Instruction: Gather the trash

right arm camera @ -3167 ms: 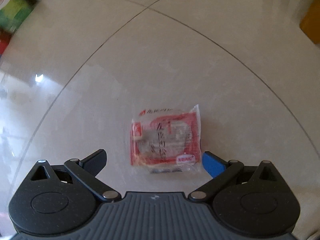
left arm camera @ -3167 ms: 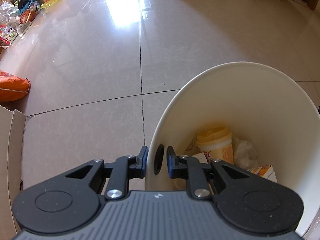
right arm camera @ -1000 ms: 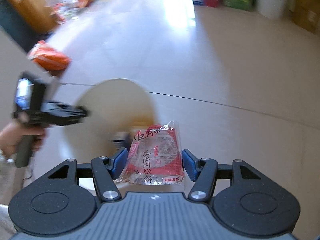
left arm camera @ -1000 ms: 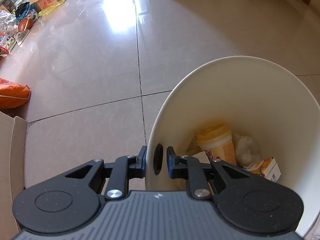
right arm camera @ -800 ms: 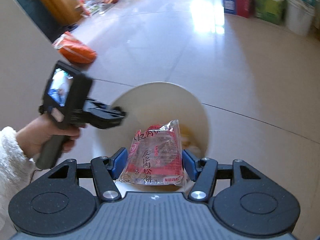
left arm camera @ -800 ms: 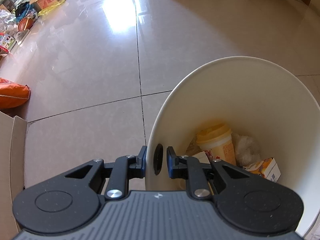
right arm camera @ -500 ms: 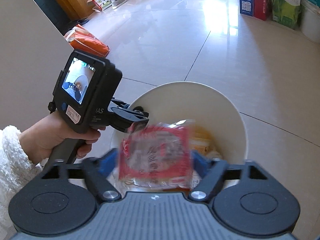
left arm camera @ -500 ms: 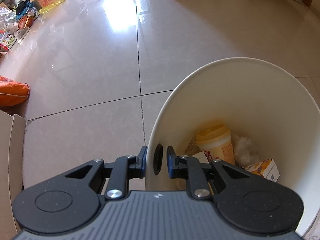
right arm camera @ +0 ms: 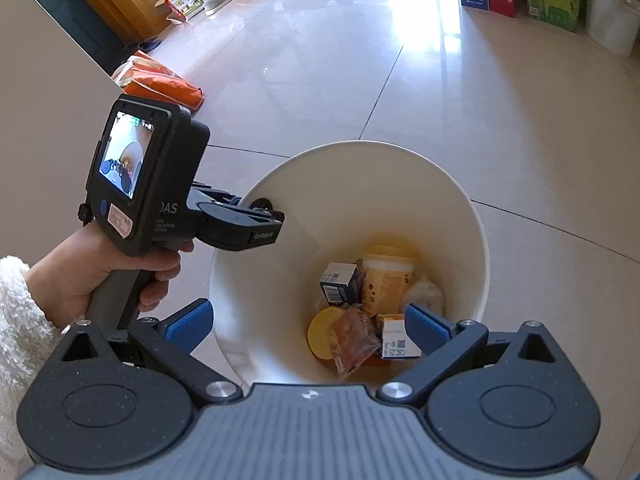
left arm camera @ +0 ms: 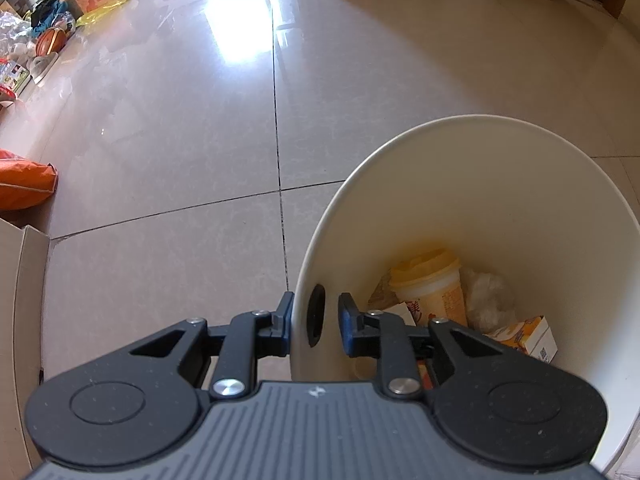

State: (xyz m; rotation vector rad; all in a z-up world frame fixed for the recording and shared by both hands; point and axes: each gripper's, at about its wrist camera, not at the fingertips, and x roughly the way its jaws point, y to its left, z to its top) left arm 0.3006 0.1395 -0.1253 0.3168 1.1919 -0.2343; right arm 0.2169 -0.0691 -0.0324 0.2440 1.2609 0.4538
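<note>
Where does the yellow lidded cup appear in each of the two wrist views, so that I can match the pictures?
Left wrist view: yellow lidded cup stands at the bottom of the white bin, right of centre, beyond the left gripper.
Right wrist view: the cup is low in the centre, deep in the bin.
Shared landmark: the crumpled white plastic beside the cup.

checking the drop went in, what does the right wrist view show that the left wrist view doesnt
Only the right wrist view shows the red snack packet lying in the bin, a round yellow lid, a blue carton, the open right gripper and the hand holding the left gripper.

Only the left wrist view shows the left gripper astride the white bin's rim; its jaws have just been opening.

Both show the bin, the yellow cup and the orange-and-white carton.
</note>
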